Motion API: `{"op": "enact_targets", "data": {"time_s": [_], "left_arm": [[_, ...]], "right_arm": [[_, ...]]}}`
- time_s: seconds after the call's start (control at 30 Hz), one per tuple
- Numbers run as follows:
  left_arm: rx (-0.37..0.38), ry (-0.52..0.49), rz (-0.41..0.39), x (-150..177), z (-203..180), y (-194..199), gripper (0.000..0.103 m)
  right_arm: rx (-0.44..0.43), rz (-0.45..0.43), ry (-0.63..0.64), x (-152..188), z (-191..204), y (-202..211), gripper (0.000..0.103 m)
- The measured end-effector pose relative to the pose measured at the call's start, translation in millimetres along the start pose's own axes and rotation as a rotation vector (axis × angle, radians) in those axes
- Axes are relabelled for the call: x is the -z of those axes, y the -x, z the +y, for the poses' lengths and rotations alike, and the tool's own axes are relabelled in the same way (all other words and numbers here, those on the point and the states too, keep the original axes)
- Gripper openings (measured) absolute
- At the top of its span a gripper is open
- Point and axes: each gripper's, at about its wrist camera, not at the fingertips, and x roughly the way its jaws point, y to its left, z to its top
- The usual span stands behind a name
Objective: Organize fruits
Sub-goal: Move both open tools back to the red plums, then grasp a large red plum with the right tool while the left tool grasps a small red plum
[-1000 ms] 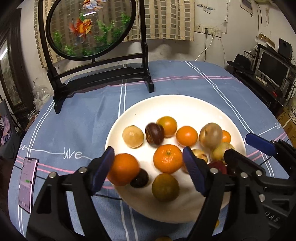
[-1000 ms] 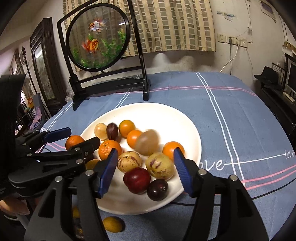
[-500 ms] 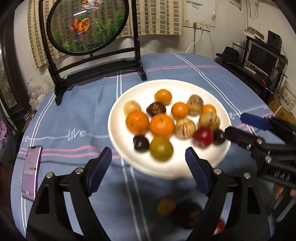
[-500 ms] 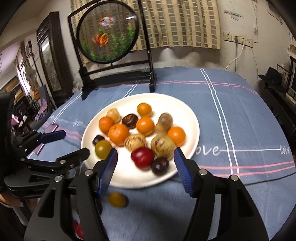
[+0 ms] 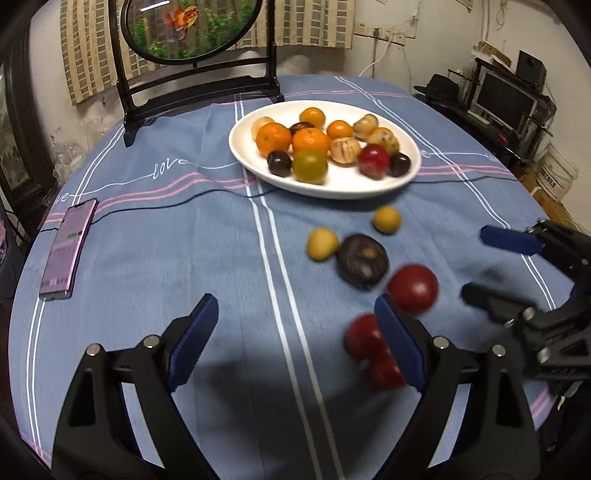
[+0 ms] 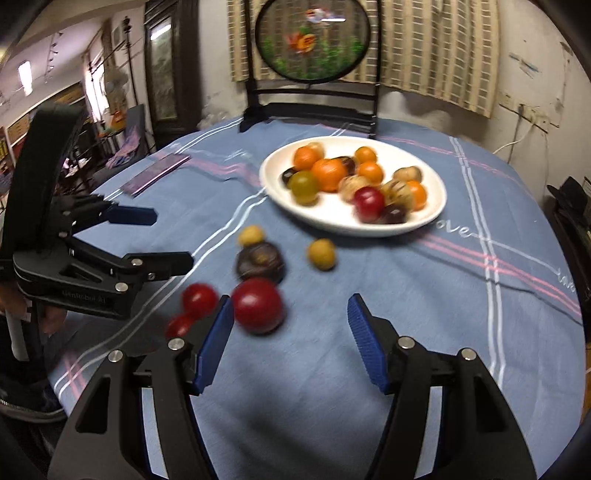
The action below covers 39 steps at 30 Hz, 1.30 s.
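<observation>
A white plate (image 5: 332, 189) (image 6: 332, 222) at the far middle of the blue cloth holds several oranges, speckled, red and dark fruits. Loose on the cloth in front of it lie two small yellow fruits (image 5: 322, 243) (image 5: 386, 219), a dark purple fruit (image 5: 362, 260) (image 6: 260, 260), a big red fruit (image 5: 413, 288) (image 6: 258, 304) and two small red ones (image 5: 364, 336) (image 6: 199, 299). My left gripper (image 5: 295, 334) (image 6: 155, 238) hovers over bare cloth left of them, its jaws opening with nothing between. My right gripper (image 6: 291, 330) (image 5: 495, 267) stands open and empty, just right of the big red fruit.
A phone (image 5: 70, 247) lies at the left edge of the table. A round painted screen on a black stand (image 5: 195, 33) rises behind the plate. A thin black cable (image 5: 147, 202) crosses the cloth in front of the plate. Shelves and a monitor (image 5: 506, 99) stand off to the right.
Both grippers have drawn back from the plate toward the near side of the table. The loose fruits on the cloth have come into view. The left jaws stand wider.
</observation>
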Motion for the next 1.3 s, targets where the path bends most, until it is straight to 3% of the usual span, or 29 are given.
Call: {"op": "enact_targets", "data": {"time_s": [0.2,0.47,0.53,0.63,0.73,1.17,1.27,1.3], "left_arm": [[0.003,-0.007,-0.021,11.9,-2.7,16.5,0.089],[0.01,0.0,0.008,18.0,0.7,13.0,0.089],[0.016,-0.006,0.014,18.8,-1.6,11.5,0.089],[0.032,-0.023,0.027,21.0,-7.2,8.7,0.089],[0.047,-0.035,0.041,23.4,-12.0,6.3,0.09],[0.109,-0.085,0.093,32.6,-35.5,-8.9,0.089],[0.118,-0.105,0.104,35.3,-41.3,-13.1,0.078],[0.131,-0.11,0.122,36.3,-42.6,-15.3,0.064]], "right_arm": [[-0.008,0.066,0.021,6.8,14.8,-14.6,0.064],[0.048,0.16,0.0,-3.9,18.7,-51.3,0.064],[0.052,0.164,-0.007,-5.7,19.0,-55.6,0.064],[0.034,0.162,0.004,-8.7,22.1,-60.4,0.044],[0.037,0.16,0.046,-8.5,27.2,-59.4,0.043],[0.065,0.122,-0.116,10.9,-21.0,-28.3,0.043],[0.054,0.113,-0.115,10.5,-19.5,-26.0,0.043],[0.048,0.111,-0.115,10.8,-18.8,-25.2,0.043]]}}
